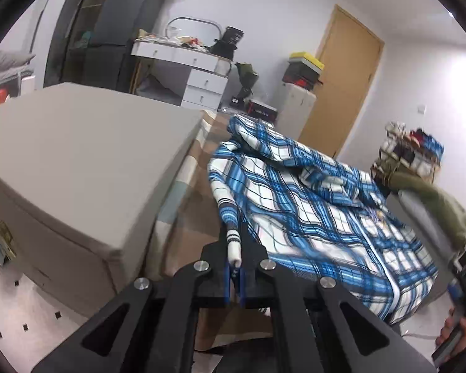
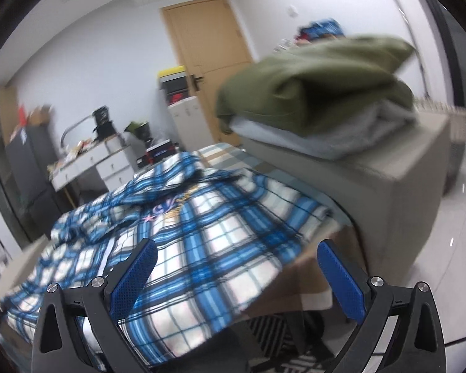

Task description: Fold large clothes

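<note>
The left tongs (image 1: 234,267) are pinched on a rolled edge of the blue plaid shirt (image 1: 310,214), which lies spread over a low counter (image 2: 313,267) between two grey upholstered blocks. The right tongs (image 2: 233,276) hang spread wide above the shirt's near hem, gripping nothing; an olive garment (image 2: 320,87) sits folded on the right block (image 2: 397,186).

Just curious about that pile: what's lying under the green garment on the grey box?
Under the green garment lies a folded light grey piece, resting on the grey box. Anything deeper in the pile is covered.
</note>
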Demonstrator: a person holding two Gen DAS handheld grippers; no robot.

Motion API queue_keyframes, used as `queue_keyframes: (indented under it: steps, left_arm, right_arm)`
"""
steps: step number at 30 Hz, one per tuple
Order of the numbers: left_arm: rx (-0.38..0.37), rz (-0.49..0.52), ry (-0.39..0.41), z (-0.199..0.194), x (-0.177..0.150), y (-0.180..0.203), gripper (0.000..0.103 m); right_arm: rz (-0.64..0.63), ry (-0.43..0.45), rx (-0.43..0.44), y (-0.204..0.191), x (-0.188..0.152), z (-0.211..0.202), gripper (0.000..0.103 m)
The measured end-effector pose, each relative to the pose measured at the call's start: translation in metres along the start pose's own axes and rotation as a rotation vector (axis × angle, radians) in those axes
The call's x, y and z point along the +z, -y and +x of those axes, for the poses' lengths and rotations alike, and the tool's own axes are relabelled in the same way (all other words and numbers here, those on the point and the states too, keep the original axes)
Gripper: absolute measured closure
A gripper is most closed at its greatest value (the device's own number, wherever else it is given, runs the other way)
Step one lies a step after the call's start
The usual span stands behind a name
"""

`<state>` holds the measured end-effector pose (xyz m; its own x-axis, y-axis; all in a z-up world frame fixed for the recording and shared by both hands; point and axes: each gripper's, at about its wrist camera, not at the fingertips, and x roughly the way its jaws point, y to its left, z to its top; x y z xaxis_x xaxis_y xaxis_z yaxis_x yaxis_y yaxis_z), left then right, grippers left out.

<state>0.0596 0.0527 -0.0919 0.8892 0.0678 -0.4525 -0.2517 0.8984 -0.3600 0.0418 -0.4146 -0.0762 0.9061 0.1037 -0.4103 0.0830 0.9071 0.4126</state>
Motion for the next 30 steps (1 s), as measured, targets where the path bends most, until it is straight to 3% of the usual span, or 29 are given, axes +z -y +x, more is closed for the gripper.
queue_keyframes:
  steps: [8,16,19,24,27,28,30]
  left_arm:
    - [-0.001,-0.006,-0.007,0.001,0.000,-0.001,0.103]
    - [0.008,0.012,-0.010,0.004,-0.001,0.004,0.103]
    - [0.009,0.016,-0.014,0.005,-0.002,0.004,0.103]
    - [0.017,0.023,-0.022,0.007,-0.003,0.005,0.103]
    - [0.018,0.026,-0.025,0.008,-0.003,0.006,0.103]
    - [0.018,0.027,-0.026,0.008,-0.003,0.006,0.103]
    - [0.019,0.029,-0.028,0.008,-0.003,0.007,0.103]
  right_arm:
    - [0.185,-0.051,0.049,0.064,0.007,0.016,0.000]
    - [0.036,0.023,0.127,0.037,0.026,0.019,0.002]
    - [0.014,-0.028,0.108,0.031,0.035,0.039,0.002]
    - [0.013,-0.111,-0.004,0.037,0.037,0.078,0.020]
    - [-0.019,-0.082,-0.040,0.039,0.034,0.081,0.032]
    - [-0.025,-0.084,-0.026,0.039,0.033,0.081,0.043]
    - [-0.054,-0.081,-0.027,0.037,0.030,0.080,0.050]
